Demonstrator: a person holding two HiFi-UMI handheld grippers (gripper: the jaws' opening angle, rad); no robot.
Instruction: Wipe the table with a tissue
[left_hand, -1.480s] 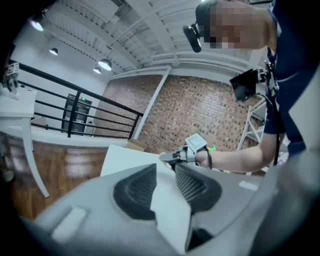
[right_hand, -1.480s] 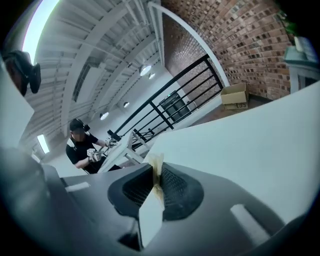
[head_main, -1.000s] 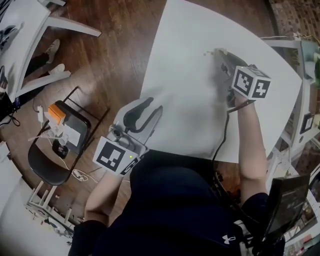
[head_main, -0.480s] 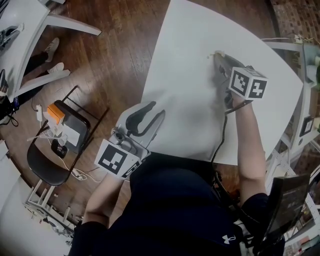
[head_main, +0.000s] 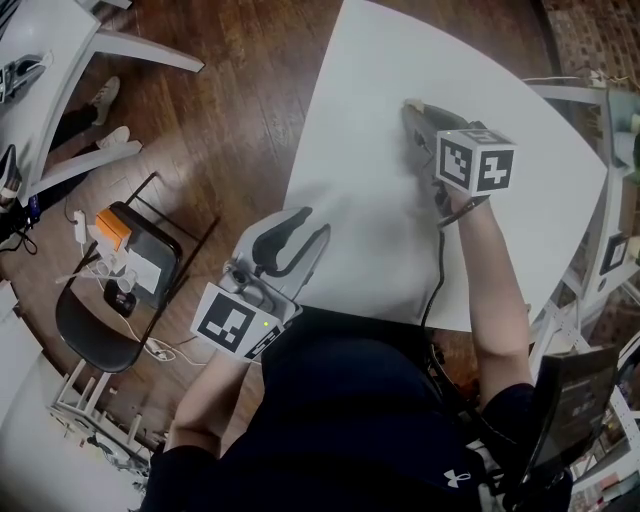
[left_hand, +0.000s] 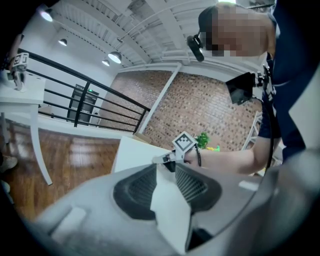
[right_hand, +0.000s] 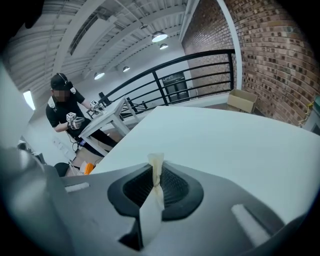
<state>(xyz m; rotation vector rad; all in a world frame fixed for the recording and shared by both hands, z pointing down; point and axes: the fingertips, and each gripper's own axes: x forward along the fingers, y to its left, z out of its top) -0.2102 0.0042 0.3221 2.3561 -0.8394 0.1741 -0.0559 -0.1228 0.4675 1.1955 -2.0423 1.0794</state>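
Observation:
A small crumpled tissue (head_main: 409, 104) is pinched at the tips of my right gripper (head_main: 413, 109), which lies low over the white table (head_main: 370, 200) toward its far side. The right gripper view shows that tissue (right_hand: 156, 167) standing up between the shut pads, with the table stretching ahead. My left gripper (head_main: 312, 222) rests at the table's near left edge, jaws a little apart and holding nothing. In the left gripper view, the left gripper (left_hand: 167, 172) looks across the table at the right gripper's marker cube (left_hand: 184, 143).
A black chair (head_main: 110, 320) carrying an orange box (head_main: 112, 226) and cables stands on the wooden floor to the left. Another white table (head_main: 50, 60) is at top left. A shelf frame (head_main: 600, 250) stands off the table's right edge. A person (right_hand: 62, 107) stands far off by a table.
My right gripper has slid left across the table with the tissue in it. The left gripper has barely moved.

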